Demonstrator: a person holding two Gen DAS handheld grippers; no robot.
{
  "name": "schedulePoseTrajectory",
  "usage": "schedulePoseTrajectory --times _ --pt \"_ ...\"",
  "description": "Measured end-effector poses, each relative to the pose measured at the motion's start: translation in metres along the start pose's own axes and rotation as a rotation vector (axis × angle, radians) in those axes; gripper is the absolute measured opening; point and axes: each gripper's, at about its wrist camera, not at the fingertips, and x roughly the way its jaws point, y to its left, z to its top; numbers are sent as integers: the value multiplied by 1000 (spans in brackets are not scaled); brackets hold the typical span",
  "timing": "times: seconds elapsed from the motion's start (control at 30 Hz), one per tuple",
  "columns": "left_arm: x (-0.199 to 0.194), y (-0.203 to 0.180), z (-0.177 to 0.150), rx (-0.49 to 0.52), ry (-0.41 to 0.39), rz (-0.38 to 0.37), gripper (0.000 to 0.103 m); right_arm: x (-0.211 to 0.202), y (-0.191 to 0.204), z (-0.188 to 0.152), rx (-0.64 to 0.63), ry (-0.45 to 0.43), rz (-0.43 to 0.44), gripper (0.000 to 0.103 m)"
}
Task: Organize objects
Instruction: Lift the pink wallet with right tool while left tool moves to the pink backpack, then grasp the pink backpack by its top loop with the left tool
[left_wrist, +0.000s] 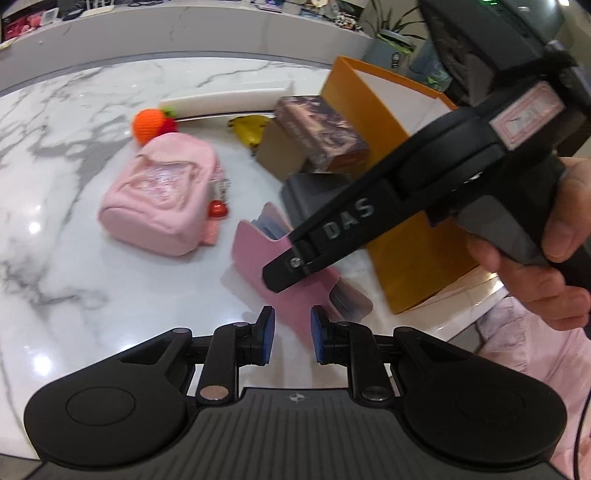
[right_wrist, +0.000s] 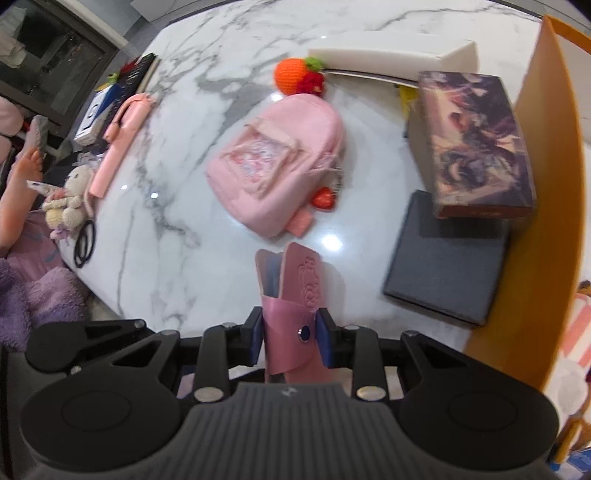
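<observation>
- Between the blue pads of the right gripper (right_wrist: 290, 341) sits a pink leather card wallet with a snap-button flap (right_wrist: 290, 291), clamped across its lower half and held above the white marble tabletop (right_wrist: 177, 184), near the small pink fabric backpack (right_wrist: 280, 162).
- Empty, the left gripper (left_wrist: 291, 338) hovers just short of the wallet (left_wrist: 295, 284), its pads apart with nothing between them.
- Judging by its look, the wallet is light, soft and bendy; the cards fanning out of its top could slip free, so a hold across the snapped flap seems safest.
- Smooth leather may slide on the pads if tilted steeply.
- Motion blur smears the wallet in the left view, and the right gripper's arm covers part of it.
- Whether the snap is fastened cannot be told.
- Behind it, the purple printed box (right_wrist: 472, 144) hides most of a yellow object.
</observation>
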Motion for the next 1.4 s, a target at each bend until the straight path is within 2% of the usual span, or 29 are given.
schedulePoseTrajectory --times 0.13,0.3,0.43,0.63,0.73,0.77,0.8,0.97,1.1,1.23,1.4 --pt "3 -7 3 18 -5 -11 23 0 -8 -2 5 24 -15 35" --pt "4 -5 5 40 12 16 23 0 -5 -4 -44 24 -36 27" --pt "-4 5 12 60 8 76 23 -1 3 -3 -96 30 -32 23" --pt "-6 14 33 150 -40 202 24 -18 9 12 -137 -46 -41 23" --pt "4 16 46 170 -59 231 39 -30 8 22 -141 -97 -53 23" --pt "9 16 51 177 -66 245 47 -35 7 26 -143 -116 -59 23" --pt "15 15 55 187 -70 264 48 -40 5 29 -143 -132 -64 23" --pt "51 1 67 290 -33 378 48 -59 -7 43 -115 -198 -69 23" --pt "76 -4 70 346 22 491 48 -62 -16 48 -94 -213 -60 23" --pt "87 -4 70 372 48 551 48 -57 -21 46 -72 -217 -49 23" --pt "92 -4 67 383 62 575 43 -57 -30 40 -32 -251 -11 23"
